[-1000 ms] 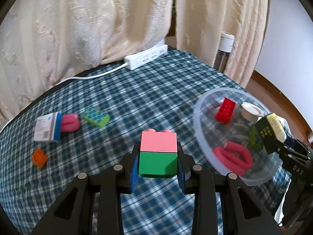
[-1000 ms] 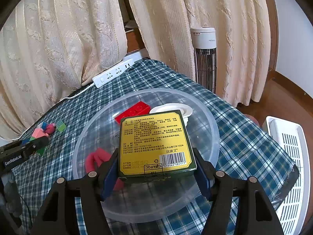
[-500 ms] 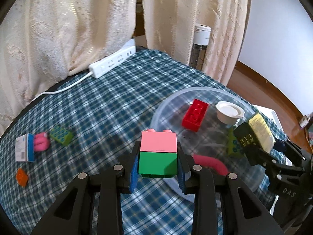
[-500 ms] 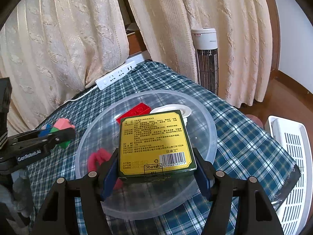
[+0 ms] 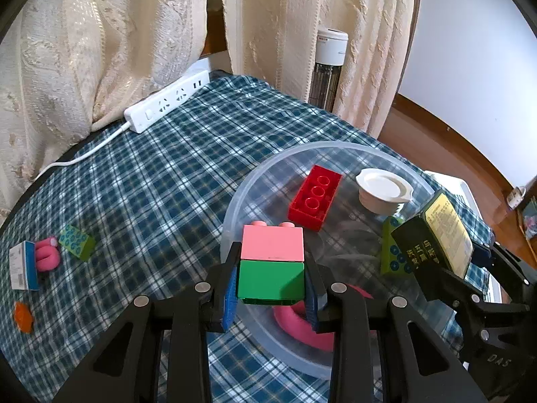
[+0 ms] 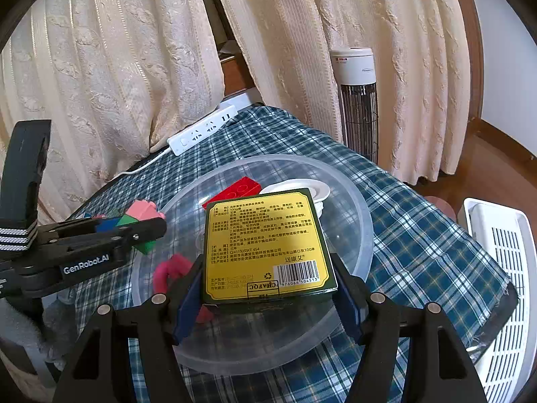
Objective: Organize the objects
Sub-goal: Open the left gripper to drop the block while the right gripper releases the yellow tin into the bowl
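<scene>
My left gripper (image 5: 271,285) is shut on a pink-and-green block (image 5: 271,260) and holds it over the near left rim of the clear plastic bowl (image 5: 235,208). My right gripper (image 6: 268,295) is shut on a green and yellow box (image 6: 266,245) and holds it above the bowl (image 6: 364,221). In the bowl lie a red brick (image 5: 313,201), a white cup (image 5: 382,189), a pink ring (image 5: 298,322) and a green block (image 5: 391,252). The left gripper and its block (image 6: 141,216) also show in the right wrist view.
On the checked cloth at the left lie a green block (image 5: 76,241), a pink ring (image 5: 47,255), a small blue-white box (image 5: 23,270) and an orange piece (image 5: 23,315). A white power strip (image 5: 167,100) lies at the back. A fan heater (image 6: 357,100) and white basket (image 6: 503,275) stand beyond the table.
My left gripper has carried the pink-and-green block to the right, from over the cloth to over the bowl's rim. The right gripper with the box has hardly moved.
</scene>
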{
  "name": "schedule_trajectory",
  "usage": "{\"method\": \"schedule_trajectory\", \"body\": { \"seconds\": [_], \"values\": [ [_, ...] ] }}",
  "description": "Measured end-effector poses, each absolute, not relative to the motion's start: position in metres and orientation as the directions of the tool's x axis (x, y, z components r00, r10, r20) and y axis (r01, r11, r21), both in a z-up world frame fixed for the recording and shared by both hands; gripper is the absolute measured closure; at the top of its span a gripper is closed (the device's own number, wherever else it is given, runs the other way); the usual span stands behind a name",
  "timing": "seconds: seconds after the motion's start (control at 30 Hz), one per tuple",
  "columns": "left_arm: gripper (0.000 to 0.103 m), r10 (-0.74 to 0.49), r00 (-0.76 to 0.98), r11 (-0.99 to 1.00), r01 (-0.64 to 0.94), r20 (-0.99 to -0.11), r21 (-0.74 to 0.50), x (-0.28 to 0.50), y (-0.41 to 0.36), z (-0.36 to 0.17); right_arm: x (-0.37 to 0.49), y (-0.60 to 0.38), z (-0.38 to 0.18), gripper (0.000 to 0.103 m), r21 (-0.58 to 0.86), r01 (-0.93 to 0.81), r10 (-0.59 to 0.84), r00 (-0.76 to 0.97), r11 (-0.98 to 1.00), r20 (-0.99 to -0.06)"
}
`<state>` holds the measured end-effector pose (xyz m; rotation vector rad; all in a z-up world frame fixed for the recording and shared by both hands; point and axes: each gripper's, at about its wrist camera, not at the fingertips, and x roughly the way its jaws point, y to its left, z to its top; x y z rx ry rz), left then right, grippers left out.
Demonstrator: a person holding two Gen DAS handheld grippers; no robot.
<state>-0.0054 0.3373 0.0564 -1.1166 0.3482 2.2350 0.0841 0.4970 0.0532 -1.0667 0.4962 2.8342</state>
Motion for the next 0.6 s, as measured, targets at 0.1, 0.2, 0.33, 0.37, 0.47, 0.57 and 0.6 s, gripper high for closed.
{"method": "schedule_trajectory", "body": {
  "seconds": [0.1,0.2,0.33,0.37,0.47,0.57,0.6],
  "values": [
    [0.055,0.415,-0.439,-0.780,-0.623,-0.797,-0.063,-0.008,0.337,0.055,0.084,0.497,0.053,0.032,0.273,-0.180,-0.045,-0.756,-0.945,-0.653],
    [0.049,0.417,-0.453,-0.790,-0.609,-0.788,-0.068,-0.009,0.333,0.057,0.084,0.497,0.053,0.032,0.274,-0.180,-0.046,-0.756,-0.945,-0.654],
    [0.049,0.420,-0.464,-0.794,-0.603,-0.780,-0.069,-0.007,0.327,0.061,0.084,0.497,0.053,0.032,0.276,-0.180,-0.048,-0.754,-0.944,-0.655],
    [0.049,0.420,-0.466,-0.795,-0.602,-0.779,-0.069,-0.007,0.325,0.061,0.083,0.496,0.054,0.032,0.275,-0.179,-0.047,-0.755,-0.945,-0.654],
    [0.048,0.416,-0.473,-0.801,-0.595,-0.777,-0.067,-0.006,0.320,0.062,0.082,0.493,0.057,0.032,0.270,-0.171,-0.048,-0.759,-0.948,-0.649],
    [0.047,0.414,-0.478,-0.807,-0.587,-0.775,-0.069,-0.005,0.313,0.064,0.080,0.488,0.061,0.032,0.261,-0.160,-0.048,-0.764,-0.952,-0.644],
    [0.047,0.412,-0.481,-0.809,-0.584,-0.774,-0.068,-0.004,0.311,0.064,0.079,0.486,0.062,0.032,0.254,-0.159,-0.044,-0.765,-0.954,-0.643]
  ]
}}
